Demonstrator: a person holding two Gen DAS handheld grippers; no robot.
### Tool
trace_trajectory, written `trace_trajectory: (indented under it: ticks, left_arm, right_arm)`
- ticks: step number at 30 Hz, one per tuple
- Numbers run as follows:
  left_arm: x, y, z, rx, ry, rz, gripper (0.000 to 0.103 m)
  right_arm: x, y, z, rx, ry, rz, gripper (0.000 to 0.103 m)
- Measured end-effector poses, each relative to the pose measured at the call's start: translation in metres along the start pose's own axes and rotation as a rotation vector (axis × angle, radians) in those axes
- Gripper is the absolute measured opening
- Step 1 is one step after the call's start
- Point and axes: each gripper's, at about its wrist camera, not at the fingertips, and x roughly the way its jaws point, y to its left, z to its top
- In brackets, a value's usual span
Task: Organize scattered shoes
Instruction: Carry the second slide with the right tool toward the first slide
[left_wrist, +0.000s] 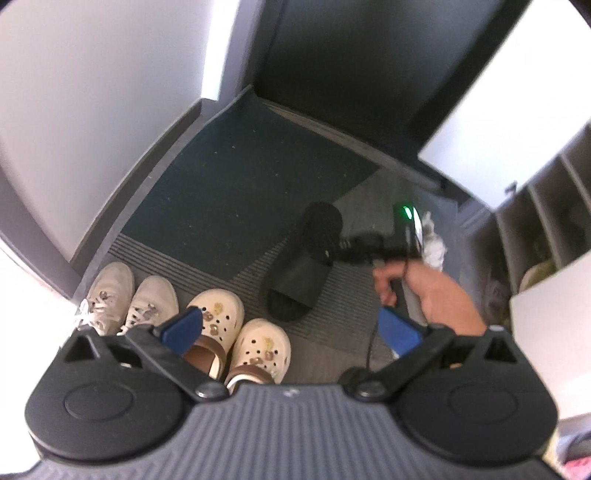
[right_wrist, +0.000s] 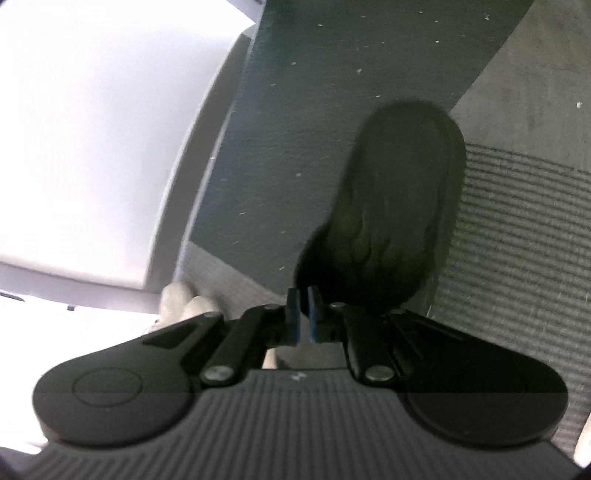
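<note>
The left gripper (left_wrist: 291, 326) stands wide open with nothing between its blue pads. Just beyond it, on the striped grey floor mat (left_wrist: 340, 306), a pair of cream clogs (left_wrist: 240, 332) with brown straps lies side by side. To their left sits a pair of pale lace-up sneakers (left_wrist: 127, 301), close to the wall. Further on, a black slide sandal (left_wrist: 308, 266) lies with its heel end toward the dark green mat (left_wrist: 236, 184). The right gripper (right_wrist: 303, 314) is closed tight on the edge of this sandal (right_wrist: 391, 206). In the left wrist view a hand (left_wrist: 428, 291) holds that gripper. At the far right stands an open shoe rack (left_wrist: 546, 206), its contents blurred.
</note>
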Motion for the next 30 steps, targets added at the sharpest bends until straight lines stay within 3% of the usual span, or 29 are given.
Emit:
trace_trajectory:
  ticks: [2,6,9,17,23,28,30]
  left_arm:
    - [-0.010,0.016,0.008,-0.064,-0.040,0.011,0.102]
    - [-0.014,0.036,0.012,-0.144,-0.033,0.031,0.102]
    - [-0.015,0.035,0.009,-0.135,-0.032,0.032,0.102]
    - [-0.003,0.013,-0.001,-0.068,0.000,0.026,0.102]
    - [0.007,0.004,-0.003,-0.067,0.019,0.040,0.102]
    - [-0.004,0.006,-0.001,-0.081,-0.009,0.018,0.102]
    - [-0.015,0.009,0.002,-0.096,-0.036,-0.002,0.102]
  right_arm:
    - [-0.009,0.006,-0.007,-0.025,0.010,-0.016,0.008]
    - [-0.020,0.016,-0.021,-0.085,0.042,-0.090,0.009]
    - [-0.027,0.021,-0.034,-0.112,0.071,-0.126,0.010]
    - [-0.010,0.002,-0.058,-0.092,0.131,-0.106,0.014]
    - [-0.009,-0.004,-0.059,-0.061,0.062,-0.084,0.012]
    - [-0.027,0.018,-0.056,-0.070,-0.035,-0.105,0.012]
    - [-0.047,0.037,-0.053,-0.045,-0.112,-0.100,0.012]
